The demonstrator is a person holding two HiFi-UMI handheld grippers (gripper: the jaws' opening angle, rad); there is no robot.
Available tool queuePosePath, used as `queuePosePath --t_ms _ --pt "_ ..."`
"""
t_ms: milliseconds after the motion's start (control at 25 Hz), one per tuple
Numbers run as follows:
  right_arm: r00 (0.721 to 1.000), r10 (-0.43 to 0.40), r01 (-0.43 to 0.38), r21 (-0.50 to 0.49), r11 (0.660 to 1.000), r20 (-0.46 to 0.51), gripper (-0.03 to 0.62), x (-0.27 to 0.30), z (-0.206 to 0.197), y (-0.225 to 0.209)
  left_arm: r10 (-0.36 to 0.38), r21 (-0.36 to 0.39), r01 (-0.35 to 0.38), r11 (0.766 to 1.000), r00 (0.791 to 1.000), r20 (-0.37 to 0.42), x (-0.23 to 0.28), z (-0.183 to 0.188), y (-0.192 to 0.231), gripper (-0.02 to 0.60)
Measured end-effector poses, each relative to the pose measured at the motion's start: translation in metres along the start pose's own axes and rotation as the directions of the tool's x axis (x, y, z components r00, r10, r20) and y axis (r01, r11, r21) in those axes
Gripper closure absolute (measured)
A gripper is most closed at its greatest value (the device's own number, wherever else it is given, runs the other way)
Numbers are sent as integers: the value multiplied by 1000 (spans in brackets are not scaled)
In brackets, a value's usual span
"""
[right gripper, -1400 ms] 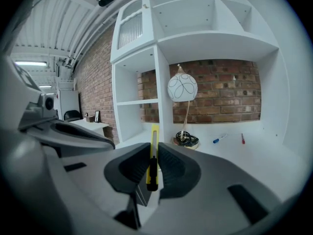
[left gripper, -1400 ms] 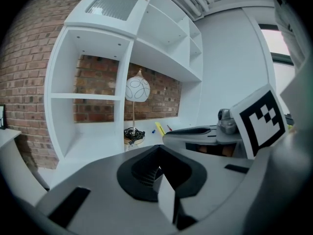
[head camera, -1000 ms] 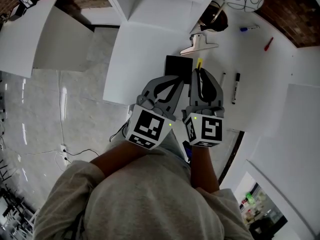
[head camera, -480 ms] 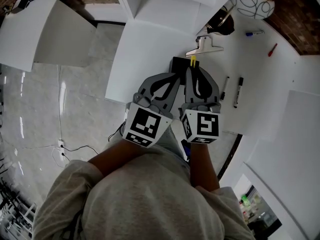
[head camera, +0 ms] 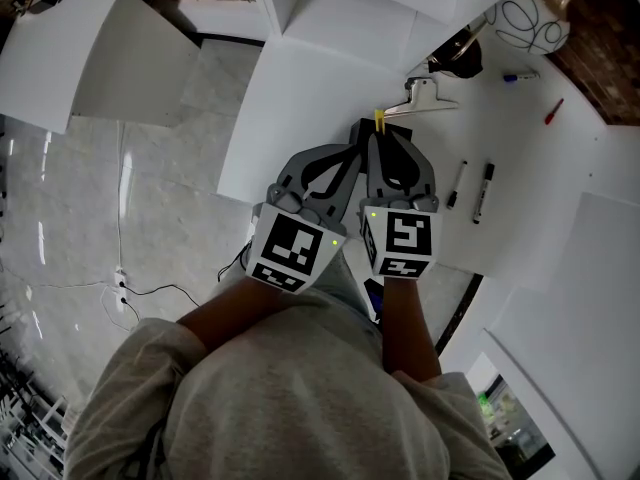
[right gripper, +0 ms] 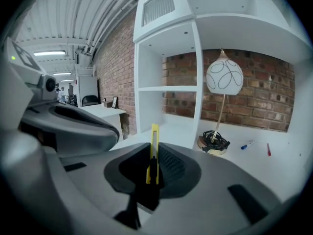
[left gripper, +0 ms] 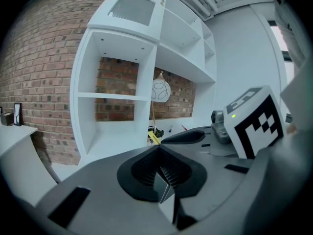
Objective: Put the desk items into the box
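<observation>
Yellow cutter [right gripper: 154, 146] pinched upright in right gripper [right gripper: 152, 168]; left gripper [left gripper: 162, 175] pressed together, empty. Likely carrying step. Next: lower cutter into black box [head camera: 358, 136] just ahead, let go.

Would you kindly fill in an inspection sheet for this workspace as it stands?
Surface: white desk.
Job's things: yellow knife in the right gripper; clip, two markers, blue pen and red pen lying on the desk; black square item under the grippers, perhaps the box.
Clutter: lamp on the desk.
Grippers: left gripper shut, empty; right gripper shut on the knife.
Cables: cable coiled at the lamp base; floor cable.
Surroundings: white shelves, brick wall.
</observation>
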State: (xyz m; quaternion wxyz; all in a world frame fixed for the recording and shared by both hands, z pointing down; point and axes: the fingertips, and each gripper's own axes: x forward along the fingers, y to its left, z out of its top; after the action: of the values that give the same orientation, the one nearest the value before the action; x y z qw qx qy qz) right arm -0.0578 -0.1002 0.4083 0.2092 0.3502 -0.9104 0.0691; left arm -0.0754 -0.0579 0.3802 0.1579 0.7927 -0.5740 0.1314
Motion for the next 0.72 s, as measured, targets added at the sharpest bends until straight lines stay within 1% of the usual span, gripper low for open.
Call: queuePosePath --t_ms 160,280,520,640,720 --pt "998 11 -13 -33 999 -64 533 5 -5 5 1 -4 -1 1000 1000 0 0 0 2 572" --pt "989 22 -28 -38 999 -149 533 10 -13 6 2 -5 -2 1000 1000 0 0 0 4 572" --pt "941 71 -86 -31 996 -331 533 16 -31 12 7 -8 -7 1000 1000 -1 -1 -1 5 572" --pt "919 78 -88 -8 996 -388 533 16 -37 10 11 -6 -11 1000 1000 -11 -1 -4 5 572" --pt "906 89 -94 9 996 -414 533 16 -40 9 9 -3 -9 1000 999 -34 1 -9 6 572"
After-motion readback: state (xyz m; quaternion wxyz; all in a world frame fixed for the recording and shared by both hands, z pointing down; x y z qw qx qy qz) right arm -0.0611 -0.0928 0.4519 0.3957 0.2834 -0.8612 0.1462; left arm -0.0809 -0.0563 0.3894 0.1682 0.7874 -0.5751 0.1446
